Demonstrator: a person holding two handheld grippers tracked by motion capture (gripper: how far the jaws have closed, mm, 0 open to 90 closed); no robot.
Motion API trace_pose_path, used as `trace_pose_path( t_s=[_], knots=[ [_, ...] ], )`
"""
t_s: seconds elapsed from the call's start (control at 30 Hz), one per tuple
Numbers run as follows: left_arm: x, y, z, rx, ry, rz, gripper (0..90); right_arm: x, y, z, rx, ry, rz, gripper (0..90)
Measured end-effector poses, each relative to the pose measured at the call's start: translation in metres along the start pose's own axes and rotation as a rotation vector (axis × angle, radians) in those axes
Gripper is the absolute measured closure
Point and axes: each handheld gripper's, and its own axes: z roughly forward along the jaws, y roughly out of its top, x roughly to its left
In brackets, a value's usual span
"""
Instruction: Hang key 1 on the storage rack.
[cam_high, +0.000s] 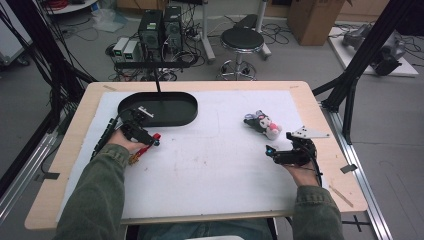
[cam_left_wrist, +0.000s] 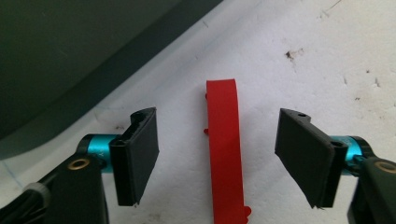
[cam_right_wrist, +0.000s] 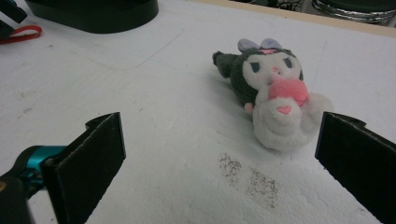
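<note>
Red strip (cam_left_wrist: 224, 149) between left hand-held gripper (cam_left_wrist: 219, 158) pads, untouched, jaws half-wide; plush toy (cam_right_wrist: 271, 93) just ahead of wide-open right hand-held gripper (cam_right_wrist: 219, 172).

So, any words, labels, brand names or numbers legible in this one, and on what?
None can be read.
Red strip between the left gripper's open pads: plain, no print.
Plush toy: only a stitched pink heart, no lettering.
Black tray: a small white mark, too blurred to read.

Even soft indoor light; close-ups slightly blurred.
</note>
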Motion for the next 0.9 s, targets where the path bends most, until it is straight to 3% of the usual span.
trace_pose_path(
  t_s=[0.03, 0.1, 0.17, 0.23, 0.3, 0.47, 0.57, 0.7, 0.77, 0.8, 0.9],
  knots=[
    [0.001, -0.001, 0.002, 0.023, 0.013, -0.007, 39.5, -0.001, 0.000, 0.000, 0.004, -0.001, 0.005, 0.5],
    [0.001, -0.001, 0.003, 0.026, 0.019, -0.011, 48.9, -0.002, 0.000, 0.000, 0.000, -0.005, 0.014, 0.5],
    [0.003, -0.001, 0.001, 0.021, 0.055, -0.015, 58.1, -0.001, 0.000, 0.000, -0.001, -0.009, 0.014, 0.5],
    [0.003, -0.001, 0.001, 0.021, 0.063, -0.034, 63.4, -0.001, 0.000, 0.000, -0.003, -0.006, 0.011, 0.6],
    [0.003, -0.001, 0.000, 0.024, 0.062, -0.027, 70.1, 0.000, 0.000, 0.000, 0.000, -0.009, 0.009, 0.5],
    [0.003, -0.002, -0.002, 0.013, 0.050, -0.005, 74.6, 0.001, 0.000, -0.001, -0.012, -0.011, 0.008, 0.6],
    [0.004, -0.001, -0.016, -0.058, 0.031, -0.016, 74.7, 0.001, 0.000, 0.000, -0.014, -0.010, 0.008, 0.6],
    [0.007, -0.002, -0.029, -0.080, -0.004, -0.031, 74.8, 0.002, 0.000, 0.001, -0.017, -0.003, -0.004, 0.5],
    [0.006, -0.004, -0.043, -0.136, -0.021, -0.032, 74.8, 0.003, 0.001, 0.001, -0.024, 0.003, -0.002, 0.5],
    [0.006, -0.004, -0.043, -0.136, -0.021, -0.032, 74.8, 0.003, 0.001, 0.001, -0.026, 0.004, -0.002, 0.5],
    [0.002, -0.002, -0.065, -0.234, -0.055, -0.034, 74.8, 0.003, 0.001, 0.001, -0.034, 0.010, -0.002, 0.5]
  ],
)
